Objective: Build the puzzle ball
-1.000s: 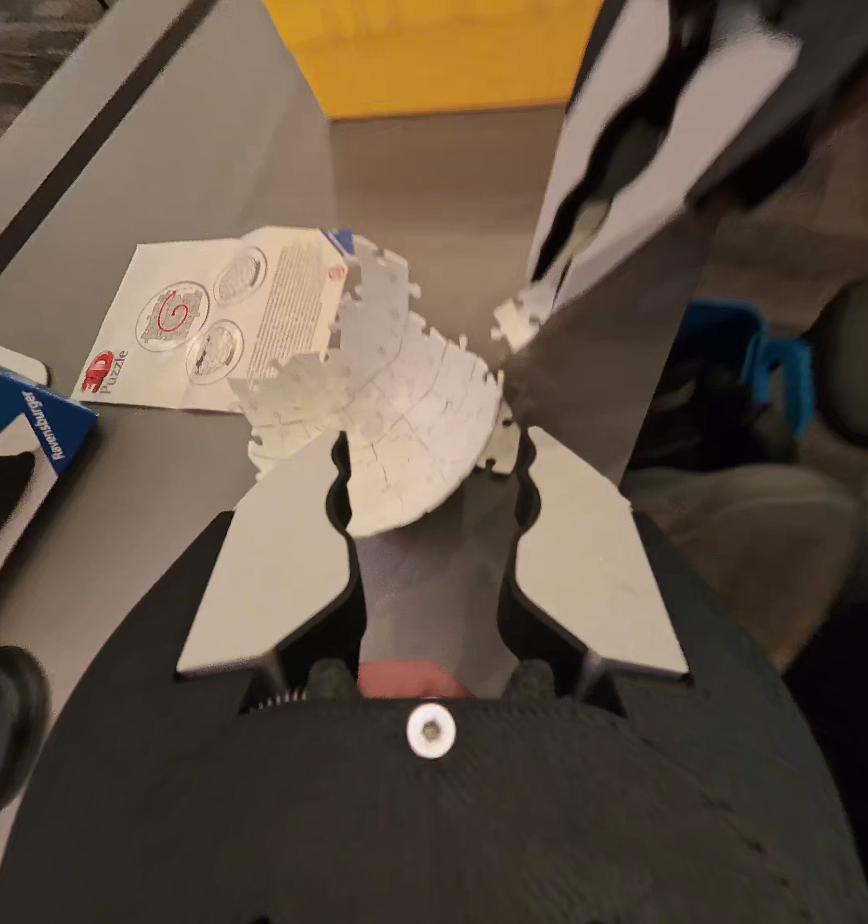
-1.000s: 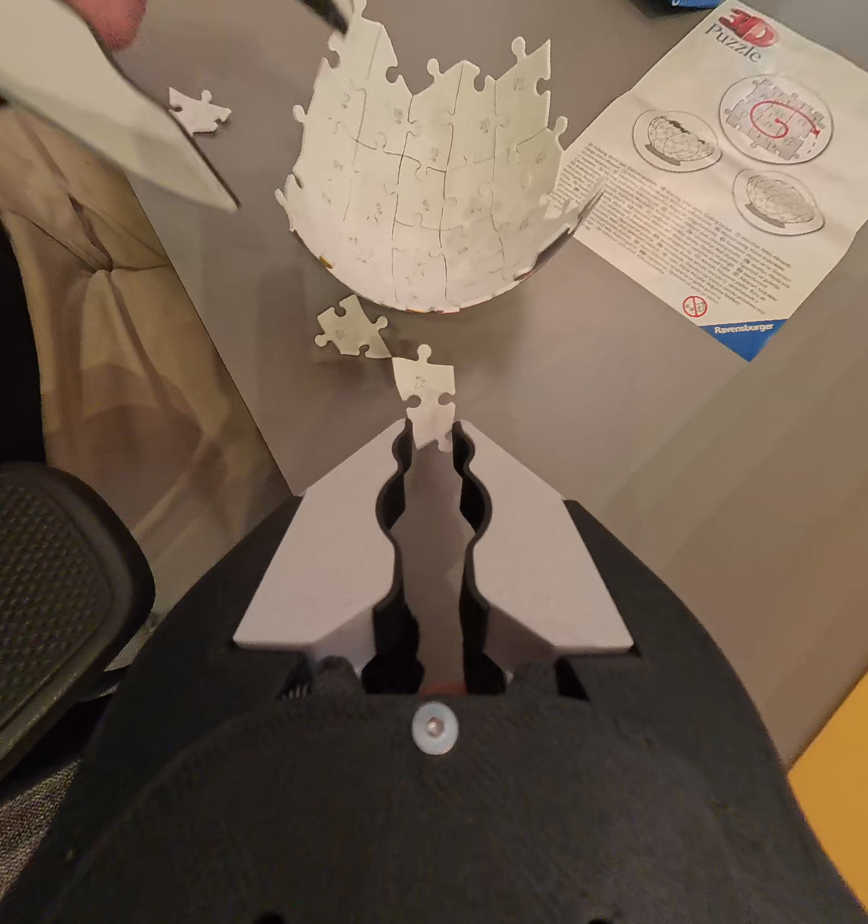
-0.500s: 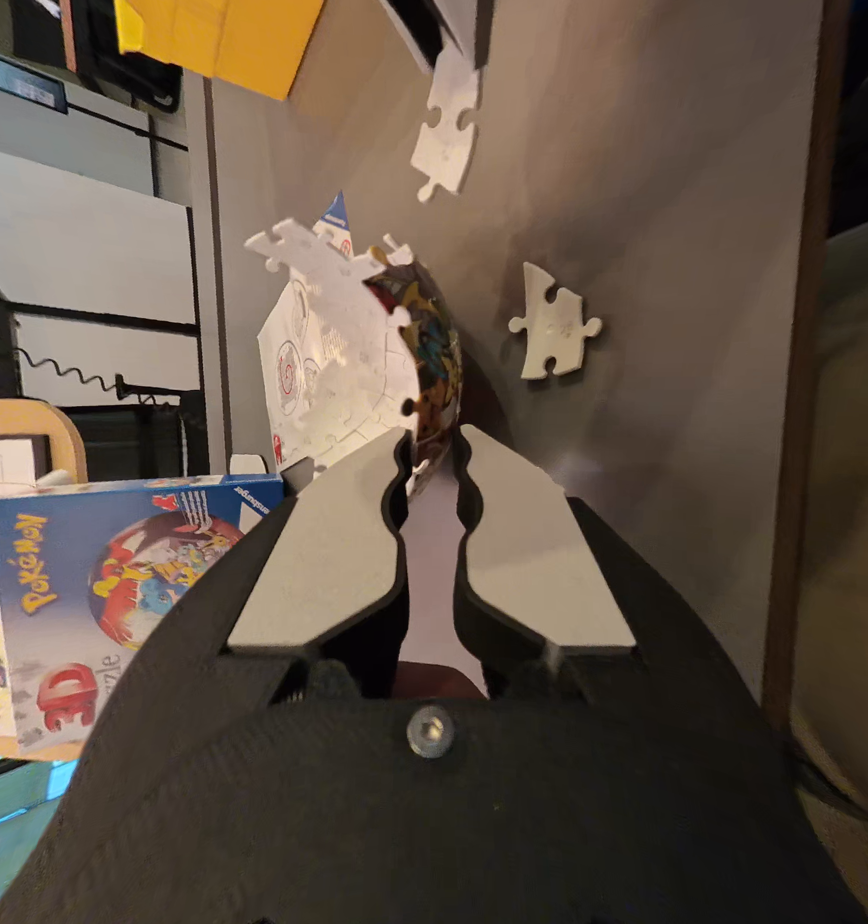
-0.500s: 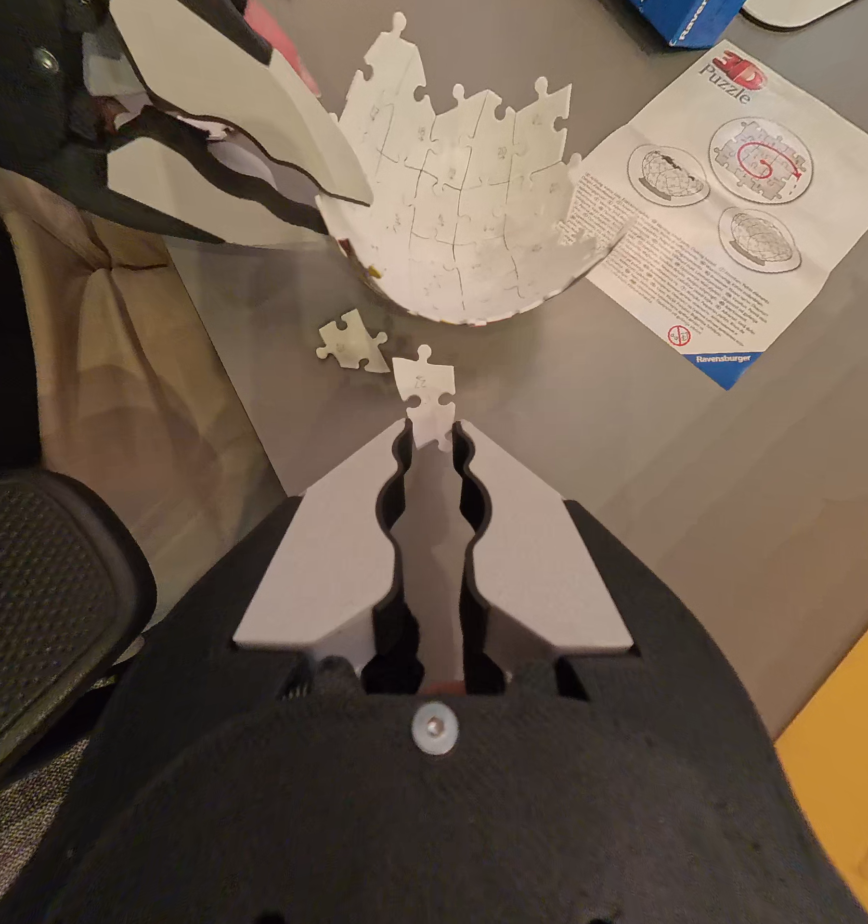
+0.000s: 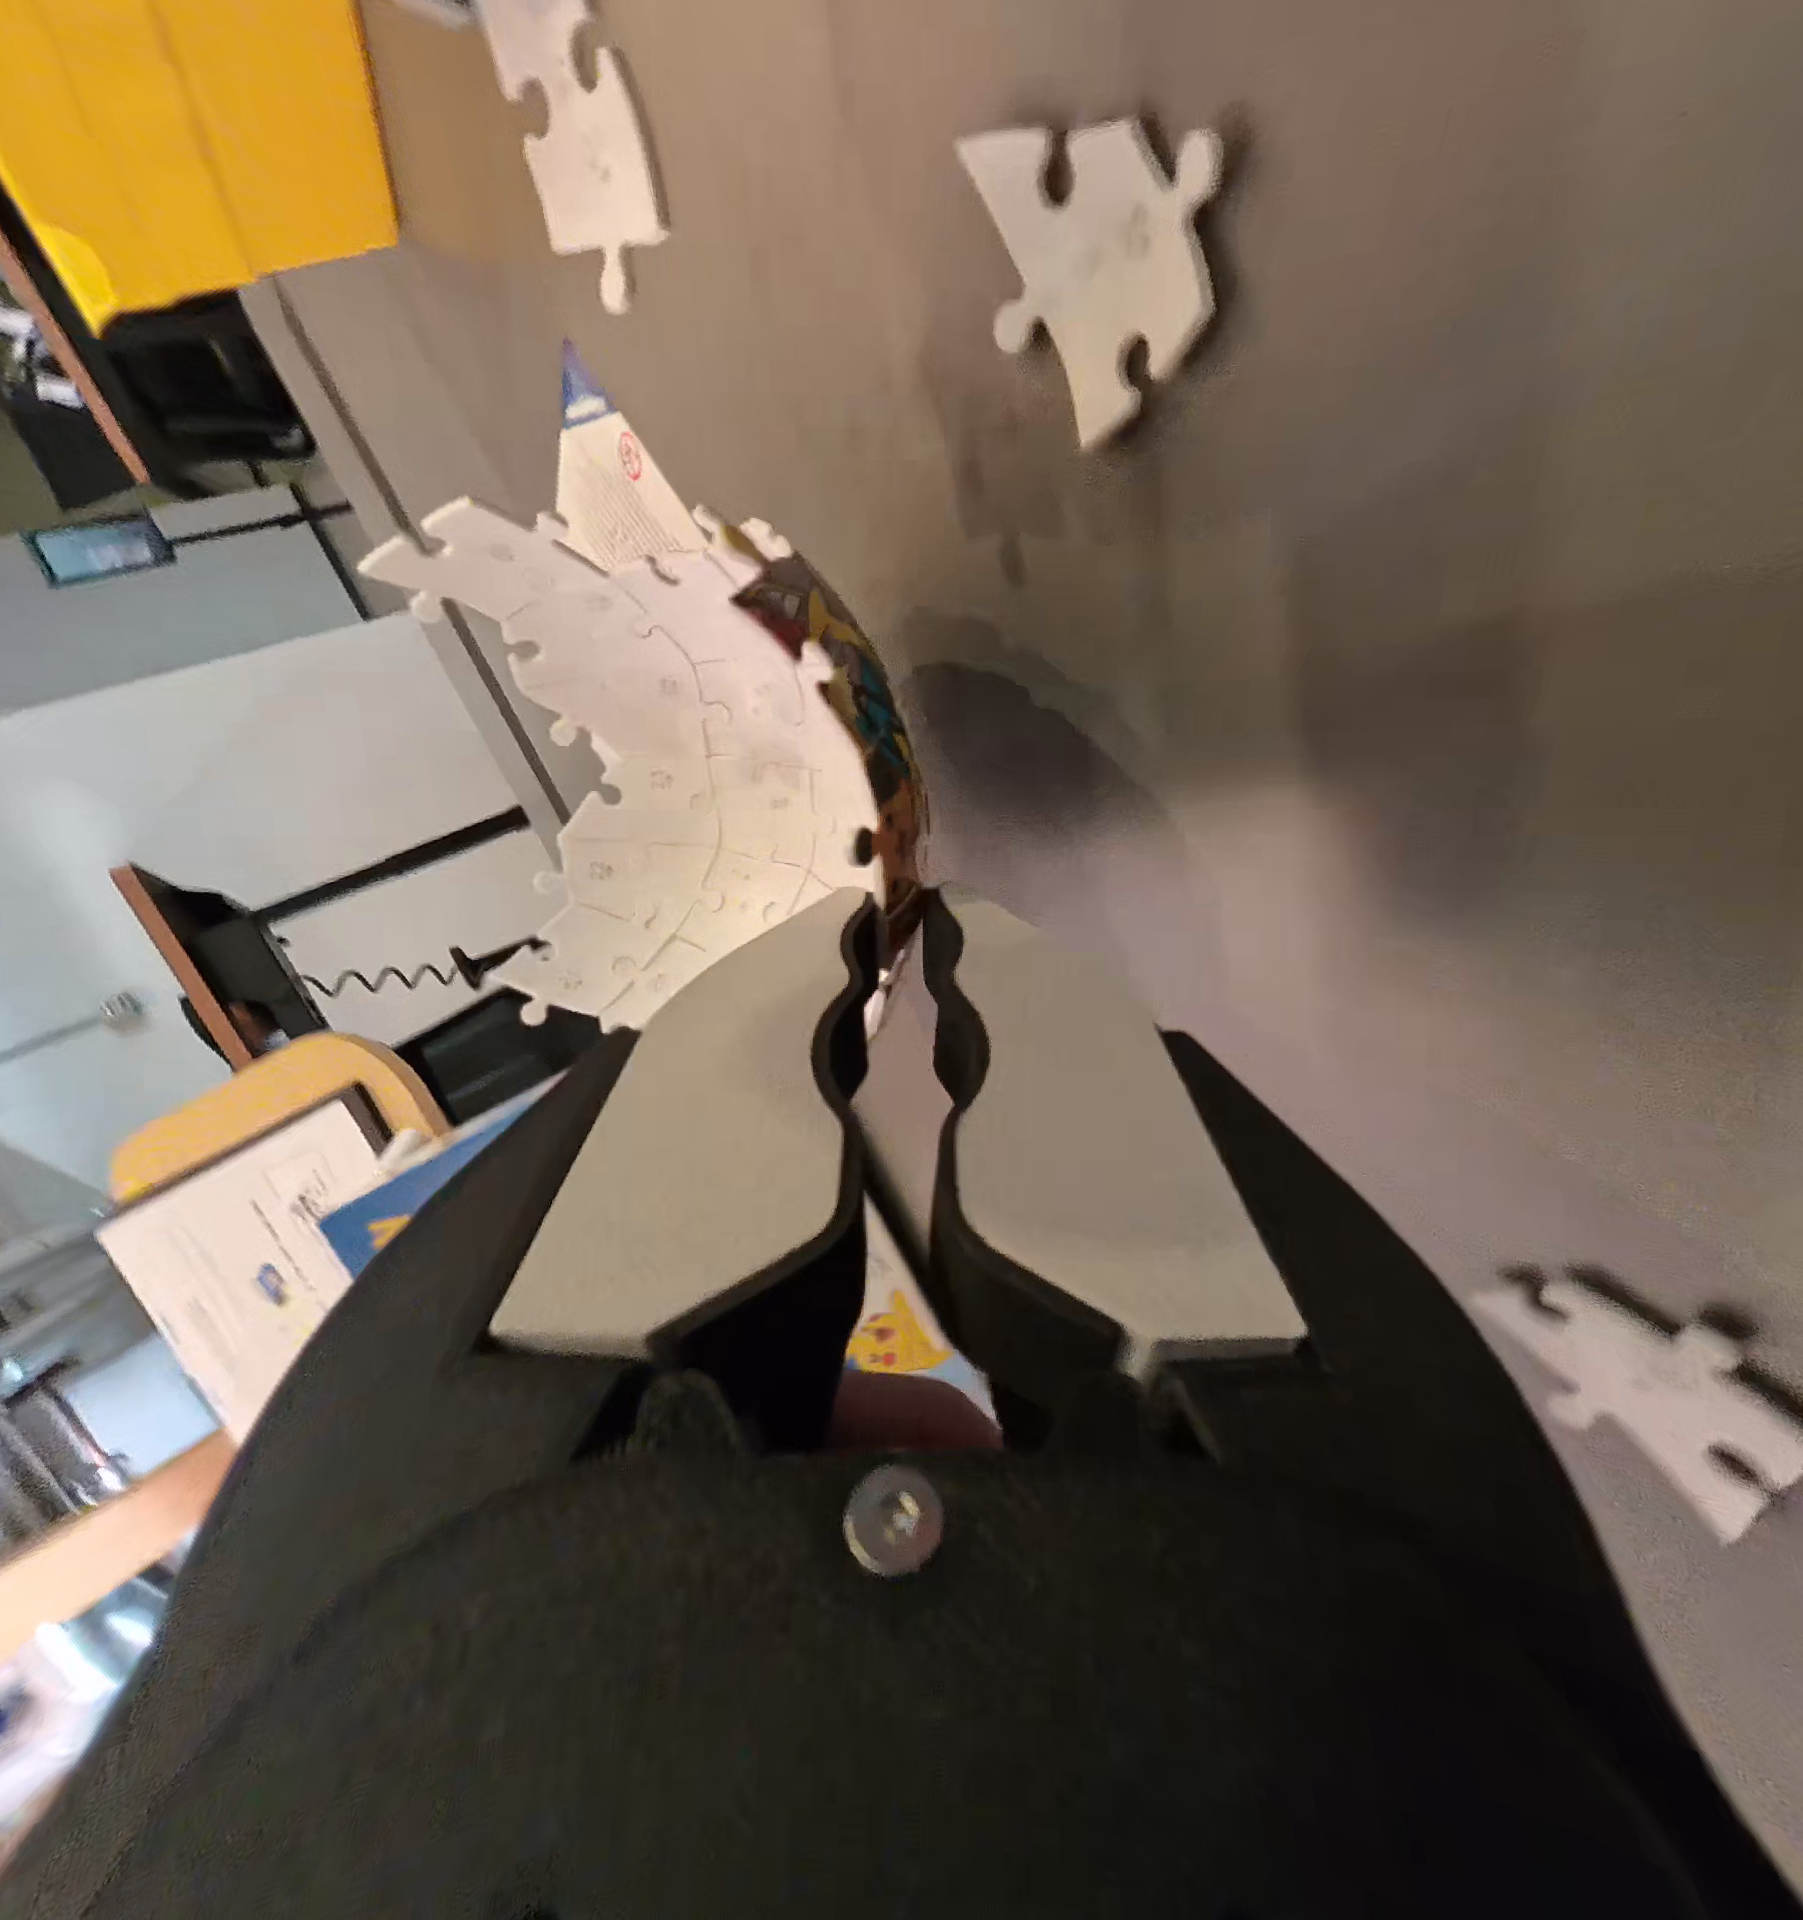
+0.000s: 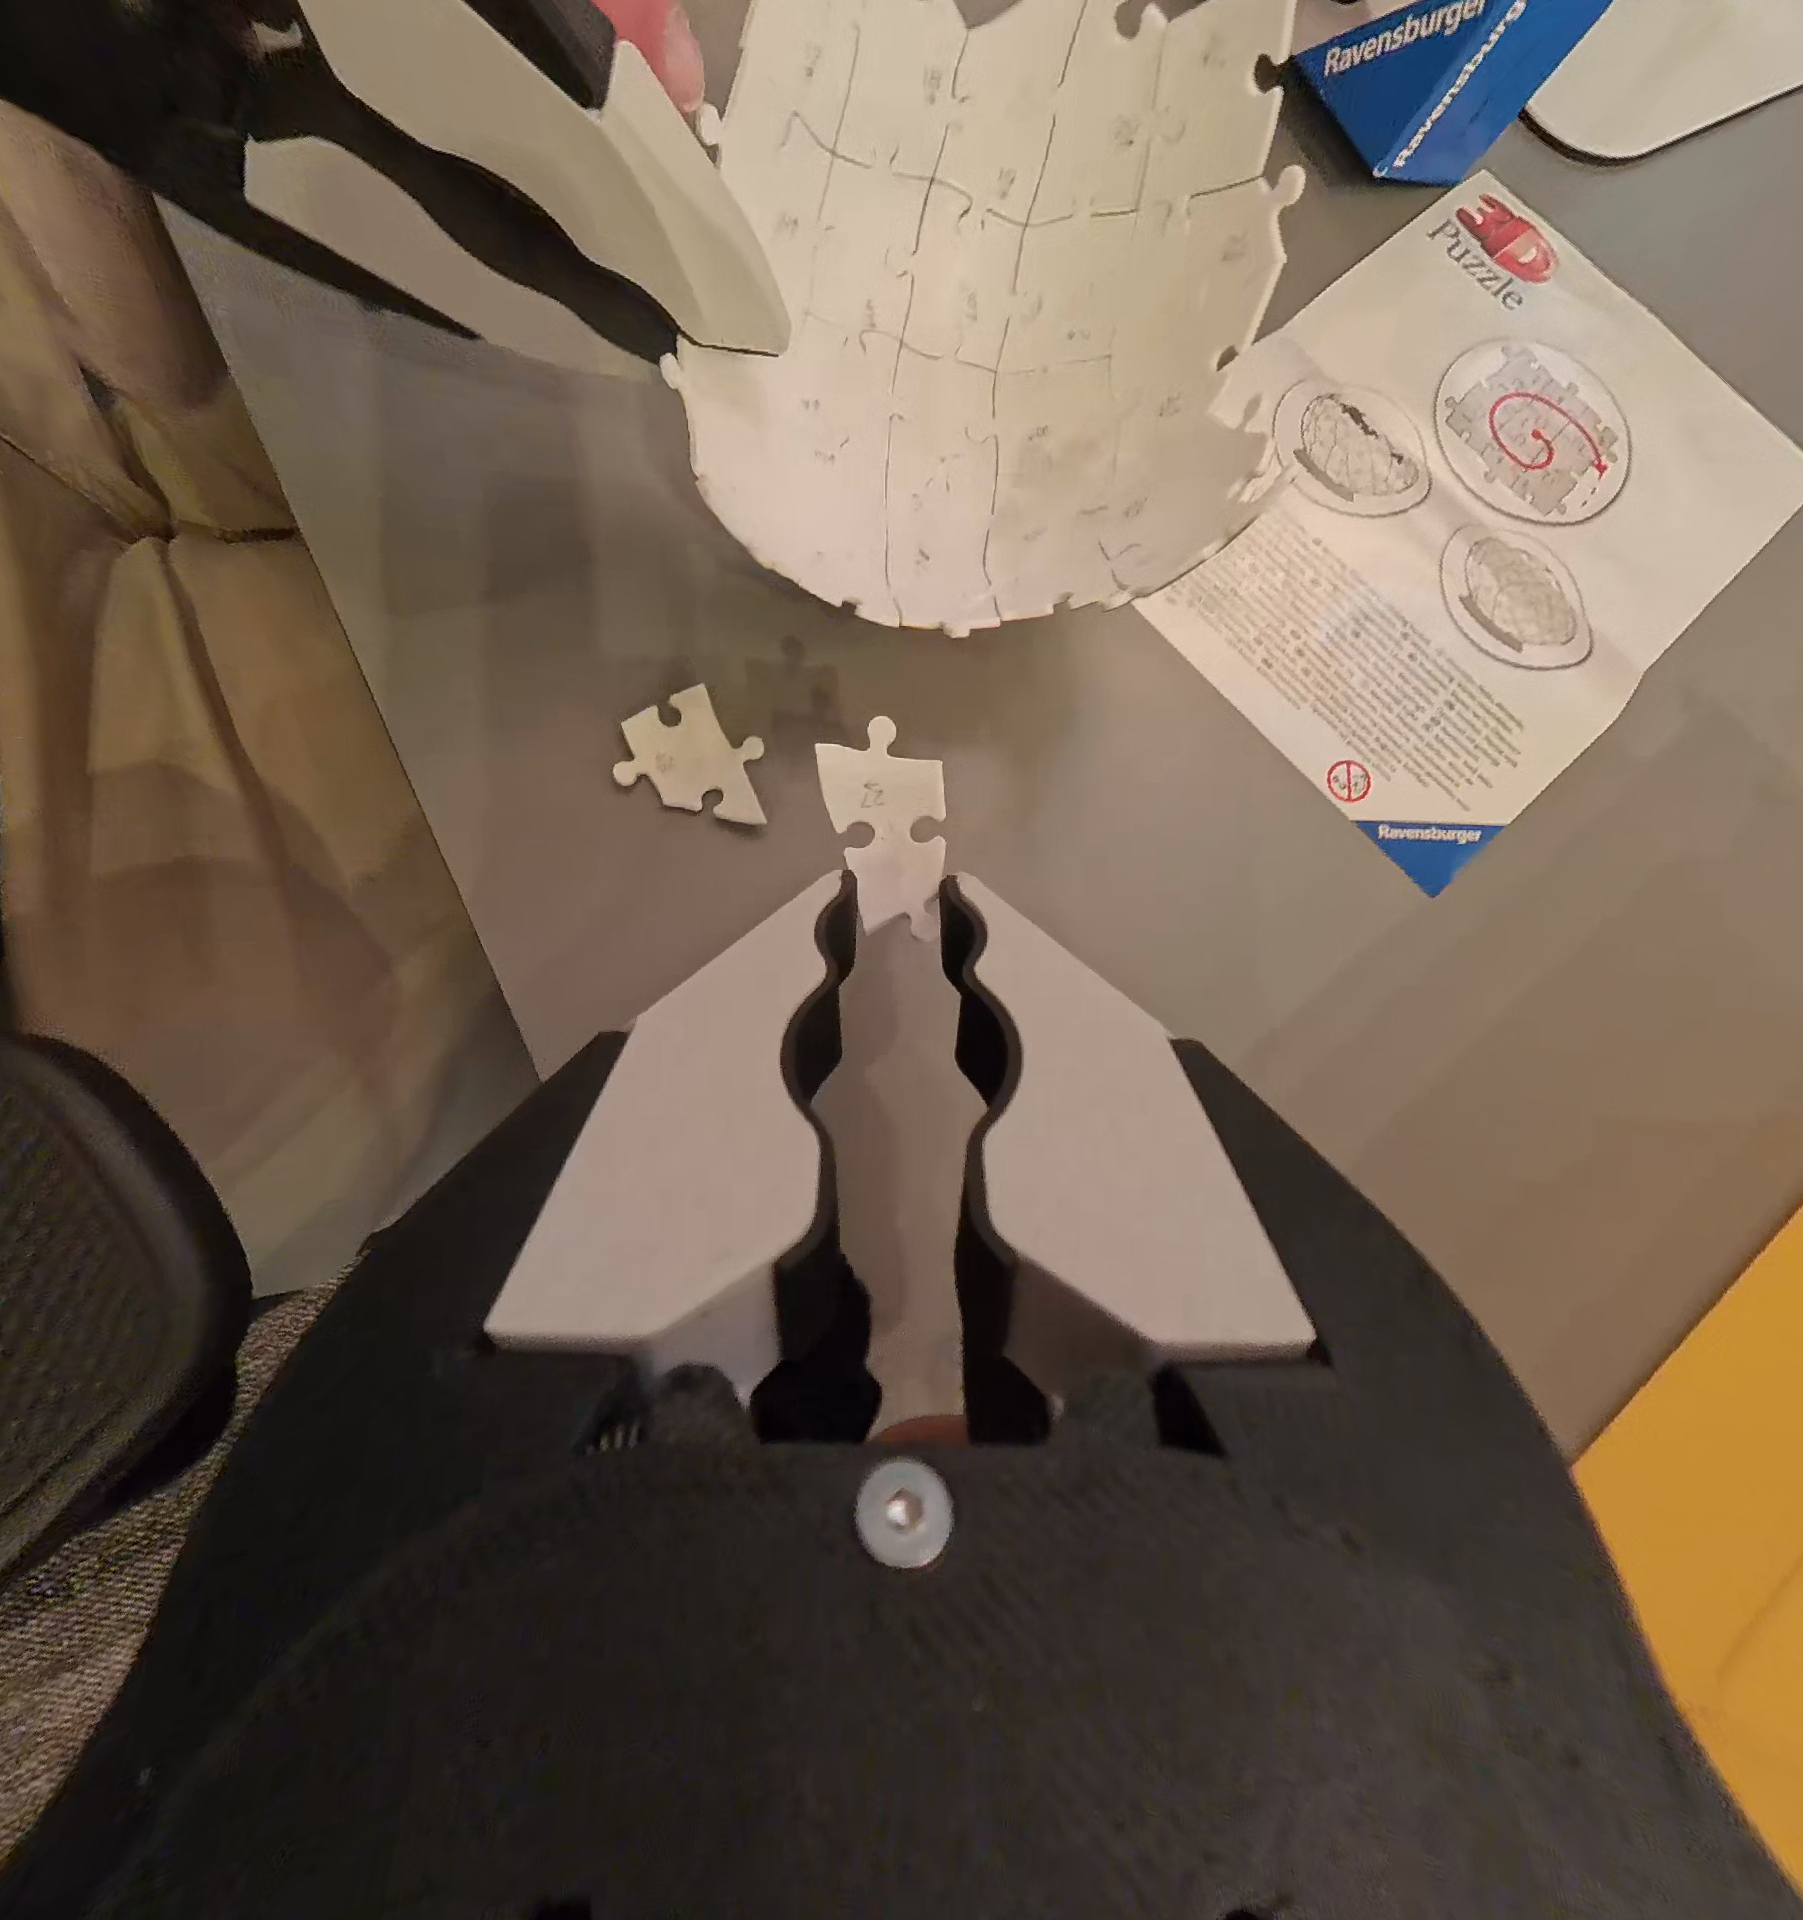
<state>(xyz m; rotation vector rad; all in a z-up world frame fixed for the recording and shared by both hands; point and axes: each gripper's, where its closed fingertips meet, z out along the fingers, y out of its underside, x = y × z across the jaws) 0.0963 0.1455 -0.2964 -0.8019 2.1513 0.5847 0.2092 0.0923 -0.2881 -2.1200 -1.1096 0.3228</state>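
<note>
The left gripper [image 5: 899, 925] has its fingers pinched tight on the rim of the half-built puzzle ball [image 6: 990, 343], holding it up over the grey surface [image 6: 1136, 914]; about half still needs pieces; one loose piece [image 6: 691, 767] lies below; the right gripper [image 6: 897, 883] has its fingers closed on one held piece [image 6: 884, 821]; one paper sheet [image 6: 1499, 540] lies right.

Grey worktop [image 6: 1136, 935], yellow panel [image 5: 170, 135], white partition [image 5: 201, 790], black mesh chair [image 6: 55, 1278], beige upholstered seat [image 6: 149, 727], warm dim light.
</note>
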